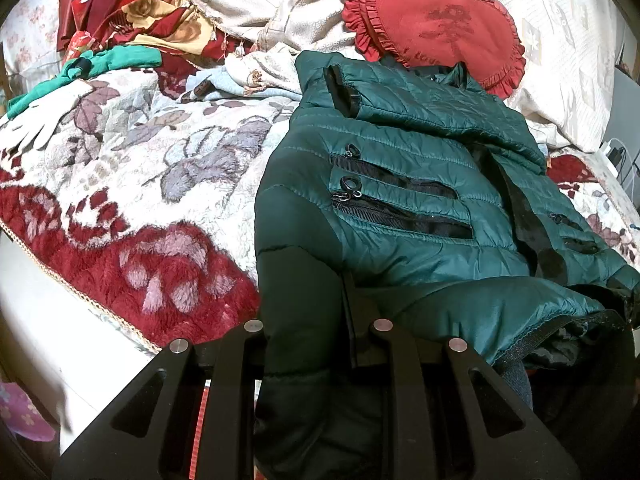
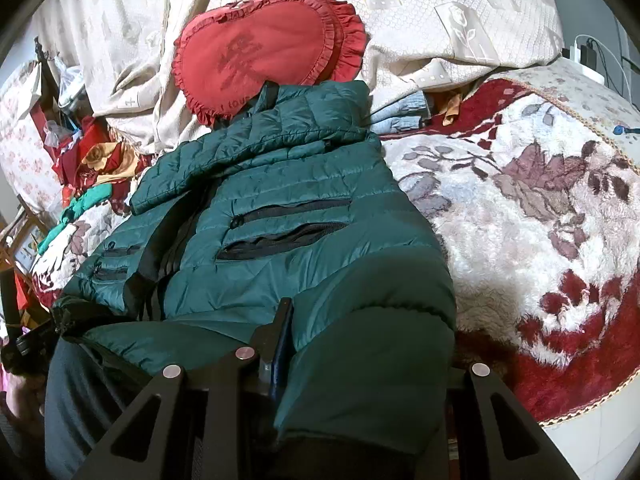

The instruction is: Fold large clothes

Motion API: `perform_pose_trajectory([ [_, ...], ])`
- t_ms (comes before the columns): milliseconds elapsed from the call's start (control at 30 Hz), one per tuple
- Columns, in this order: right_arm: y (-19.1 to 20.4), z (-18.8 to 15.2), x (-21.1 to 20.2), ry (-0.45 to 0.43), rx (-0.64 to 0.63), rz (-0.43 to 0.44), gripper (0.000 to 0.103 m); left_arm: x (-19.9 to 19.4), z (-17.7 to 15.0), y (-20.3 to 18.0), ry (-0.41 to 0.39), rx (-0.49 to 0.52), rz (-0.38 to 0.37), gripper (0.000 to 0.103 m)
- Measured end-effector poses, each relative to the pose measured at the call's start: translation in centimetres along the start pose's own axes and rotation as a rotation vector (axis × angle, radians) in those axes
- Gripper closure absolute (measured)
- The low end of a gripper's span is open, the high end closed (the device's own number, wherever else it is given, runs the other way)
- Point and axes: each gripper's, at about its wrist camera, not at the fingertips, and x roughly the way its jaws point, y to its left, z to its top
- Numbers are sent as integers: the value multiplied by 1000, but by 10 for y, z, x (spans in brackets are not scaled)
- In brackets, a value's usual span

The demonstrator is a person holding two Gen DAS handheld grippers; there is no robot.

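Observation:
A dark green quilted jacket (image 1: 420, 200) with black zip pockets lies on the bed, sleeves folded across its front. It also shows in the right wrist view (image 2: 280, 216). My left gripper (image 1: 316, 320) is shut on the jacket's lower left hem, and the fabric drapes over its fingers. My right gripper (image 2: 344, 336) is shut on the lower right hem; one finger (image 2: 276, 332) shows, the other is hidden under the cloth. The hem hangs over the bed's near edge.
A red and white floral fleece blanket (image 1: 132, 208) covers the bed. A red heart-shaped frilled cushion (image 1: 436, 20) lies behind the jacket's collar. Cream bedding (image 2: 440, 12) is piled at the back. Mixed red and green clothes (image 1: 120, 28) lie at the far left. Chargers (image 2: 584, 54) sit at the far right.

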Motion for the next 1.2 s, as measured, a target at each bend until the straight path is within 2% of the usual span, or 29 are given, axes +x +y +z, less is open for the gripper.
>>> perform_pose_trajectory([
  [567,1,0,-1,-6,-5,4,74,0,0,2,-1,-5,-3,84],
  [700,3,0,-12,-51,-23,17,80,-11,1,11,-44,-54,-77,90],
  [900,14,6,-42,-134,-95,55,85,-47,9,26,-125,-129,-189,91],
  [1200,19,10,-101,-237,-95,163,86,-120,14,42,-253,-118,-281,91],
])
